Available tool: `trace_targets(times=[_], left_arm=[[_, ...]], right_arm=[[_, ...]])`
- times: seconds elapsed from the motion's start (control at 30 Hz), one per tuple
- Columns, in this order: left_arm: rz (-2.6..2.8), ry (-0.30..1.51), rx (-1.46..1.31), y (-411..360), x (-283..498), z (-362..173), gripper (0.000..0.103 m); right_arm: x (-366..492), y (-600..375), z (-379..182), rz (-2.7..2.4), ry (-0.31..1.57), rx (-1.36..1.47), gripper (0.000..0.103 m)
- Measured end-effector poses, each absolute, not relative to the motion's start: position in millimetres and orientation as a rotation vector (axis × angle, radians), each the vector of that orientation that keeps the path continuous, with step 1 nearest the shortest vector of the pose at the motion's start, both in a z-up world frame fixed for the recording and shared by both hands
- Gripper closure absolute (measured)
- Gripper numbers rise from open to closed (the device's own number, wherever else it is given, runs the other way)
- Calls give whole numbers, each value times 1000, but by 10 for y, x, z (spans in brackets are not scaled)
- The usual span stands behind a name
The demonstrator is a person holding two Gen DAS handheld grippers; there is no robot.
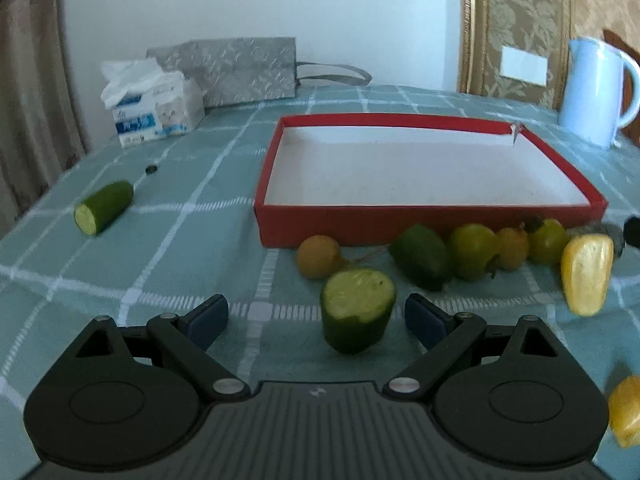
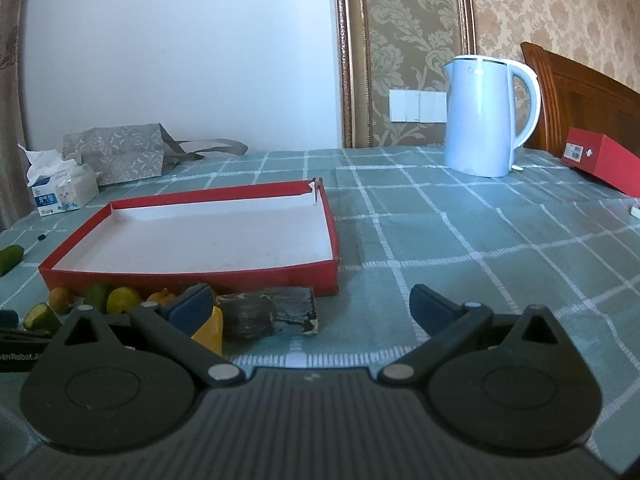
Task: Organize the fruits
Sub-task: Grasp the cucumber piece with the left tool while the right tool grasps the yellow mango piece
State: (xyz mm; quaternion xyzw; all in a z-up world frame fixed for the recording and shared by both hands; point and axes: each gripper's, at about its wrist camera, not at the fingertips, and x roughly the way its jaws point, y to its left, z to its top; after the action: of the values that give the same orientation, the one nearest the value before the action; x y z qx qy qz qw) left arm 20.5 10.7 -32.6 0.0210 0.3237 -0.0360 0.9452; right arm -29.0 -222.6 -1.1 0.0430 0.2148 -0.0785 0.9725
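Note:
A red box (image 1: 424, 226) with a white inside lies on the checked tablecloth; it also shows in the right wrist view (image 2: 192, 278). Before its near wall lie several small fruits: an orange one (image 1: 319, 256), a green one (image 1: 420, 257), yellow-green ones (image 1: 474, 250) and a yellow pepper piece (image 1: 587, 274). A cut cucumber stub (image 1: 357, 309) stands between the fingertips of my open left gripper (image 1: 316, 320), untouched. Another cucumber piece (image 1: 105, 207) lies far left. My right gripper (image 2: 312, 306) is open and empty, with a dark block (image 2: 270, 312) just ahead and yellow pepper (image 2: 210, 330) by its left finger.
A light blue kettle (image 2: 486, 116) stands at the back right. A tissue pack (image 1: 154, 108) and a grey patterned bag (image 1: 240, 68) sit at the back left. A red box (image 2: 600, 160) lies at the far right table edge. A yellow piece (image 1: 626, 410) lies near right.

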Motion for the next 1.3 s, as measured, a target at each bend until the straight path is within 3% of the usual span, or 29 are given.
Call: trace_targets(times=[0.13,0.3,0.37,1.07,1.1,1.17,1.2,1.3], left_arm=[[-73,648,45,132,200,-330,18],[-111,640,38,108,163,-295,63],[-122,633,52,79,144,-294,71],[-89,595,7,149,85,-307,71],[-90,595,6,150,77,-306,70],[-94,597,6,153,71,-303,70],[-95,596,7,153,69,-303,70],[-98,595,7,143,57,-305,70]], right_arm=[[-281,-2210,-16,-156,434,81,0],[-281,-2192,-15,-151,438,73,0],[-297,-2193,-6,-150,434,71,0],[-908,-2176,-96,248,566,16,1],[-917,-2113,-101,251,566,-13,4],[-945,-2009,-116,274,567,-59,21],[-948,-1956,-129,291,571,-75,22],[-943,-1842,-160,327,587,-110,38]])
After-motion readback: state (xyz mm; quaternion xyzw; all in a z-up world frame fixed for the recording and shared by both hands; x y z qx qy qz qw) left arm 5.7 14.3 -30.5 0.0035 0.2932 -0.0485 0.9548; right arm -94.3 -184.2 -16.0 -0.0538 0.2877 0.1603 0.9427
